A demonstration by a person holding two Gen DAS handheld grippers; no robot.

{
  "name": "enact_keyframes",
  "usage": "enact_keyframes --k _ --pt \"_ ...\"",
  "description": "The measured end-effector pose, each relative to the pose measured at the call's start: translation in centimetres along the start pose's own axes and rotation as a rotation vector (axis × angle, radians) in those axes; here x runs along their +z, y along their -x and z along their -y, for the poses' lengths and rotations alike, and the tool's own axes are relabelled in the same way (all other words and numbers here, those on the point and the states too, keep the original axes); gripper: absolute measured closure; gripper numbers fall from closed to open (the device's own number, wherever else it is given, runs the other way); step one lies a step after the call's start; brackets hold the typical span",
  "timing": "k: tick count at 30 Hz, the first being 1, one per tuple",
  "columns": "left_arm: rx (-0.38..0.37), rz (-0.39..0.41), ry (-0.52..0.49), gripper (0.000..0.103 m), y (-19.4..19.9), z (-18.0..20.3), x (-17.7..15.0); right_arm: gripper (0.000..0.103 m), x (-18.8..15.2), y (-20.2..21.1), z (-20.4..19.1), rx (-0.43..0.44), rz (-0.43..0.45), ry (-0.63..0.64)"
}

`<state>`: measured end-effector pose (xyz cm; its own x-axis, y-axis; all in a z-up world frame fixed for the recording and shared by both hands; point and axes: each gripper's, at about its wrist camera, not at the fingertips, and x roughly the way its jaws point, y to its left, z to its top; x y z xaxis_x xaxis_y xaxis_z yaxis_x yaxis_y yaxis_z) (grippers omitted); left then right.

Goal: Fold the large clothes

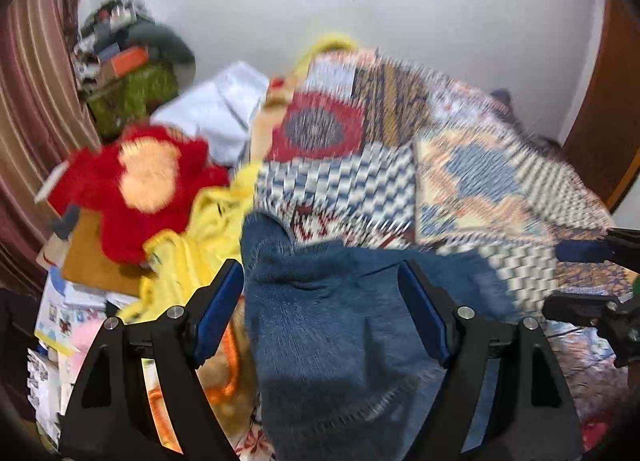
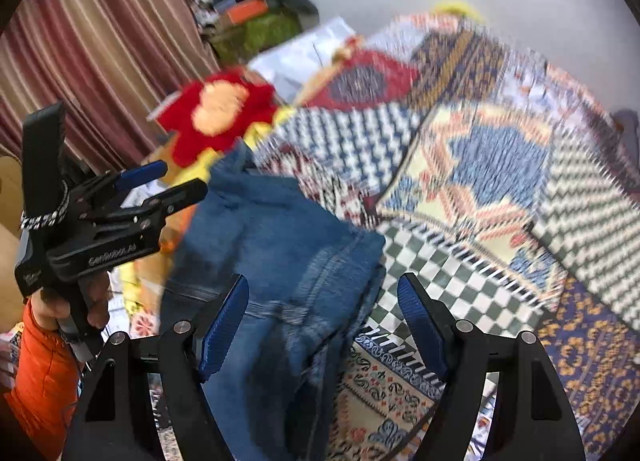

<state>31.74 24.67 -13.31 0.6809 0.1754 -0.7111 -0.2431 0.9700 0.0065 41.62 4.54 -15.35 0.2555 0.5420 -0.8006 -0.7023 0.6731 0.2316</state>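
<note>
A pair of blue jeans lies bunched on a patchwork bedspread. My left gripper is open, its blue pads spread either side of the denim, just above it. In the right wrist view the jeans lie folded over, and my right gripper is open above their right edge, holding nothing. The left gripper shows there at the left, jaws apart, held by a hand in an orange sleeve. The right gripper shows at the right edge of the left wrist view. Both views are motion-blurred.
A red plush toy and yellow cloth lie left of the jeans. Boxes and papers are stacked at the bed's left side. A striped curtain hangs at left, with a cluttered green box by the wall.
</note>
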Motion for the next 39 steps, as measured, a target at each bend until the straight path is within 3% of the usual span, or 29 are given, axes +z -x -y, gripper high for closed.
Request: enact_keyframes --k 10,13,19,28,30,32,35,39 --pt "-0.063 0.342 0.027 0.024 19.0 1.6 -1.3 0.028 -2.6 15.9 -8.1 -0.015 0.367 0.113" --pt "-0.078 0.414 0.047 0.024 23.0 2.0 -2.8 0.028 -5.0 20.1 -10.2 -0.023 0.477 0.127" --pt "-0.094 0.529 0.087 0.024 29.3 3.5 -6.8 0.028 -9.8 25.7 -13.0 -0.042 0.614 0.12" --pt "-0.066 0.568 0.092 0.023 32.7 5.9 -11.1 0.028 -15.2 29.4 -16.4 -0.121 0.714 0.155" --pt "-0.042 0.58 0.09 0.018 33.0 6.3 -11.4 0.024 -15.9 29.7 -16.8 -0.145 0.729 0.16" --pt "-0.02 0.599 0.091 0.005 33.4 6.5 -11.8 0.008 -16.3 29.8 -17.1 -0.175 0.739 0.155" --pt "-0.015 0.61 0.09 0.001 34.0 6.6 -12.3 0.0 -16.9 30.1 -17.4 -0.216 0.765 0.155" --pt "-0.02 0.596 0.11 0.0 33.9 6.2 -12.3 0.0 -17.1 30.2 -17.4 -0.256 0.763 0.146"
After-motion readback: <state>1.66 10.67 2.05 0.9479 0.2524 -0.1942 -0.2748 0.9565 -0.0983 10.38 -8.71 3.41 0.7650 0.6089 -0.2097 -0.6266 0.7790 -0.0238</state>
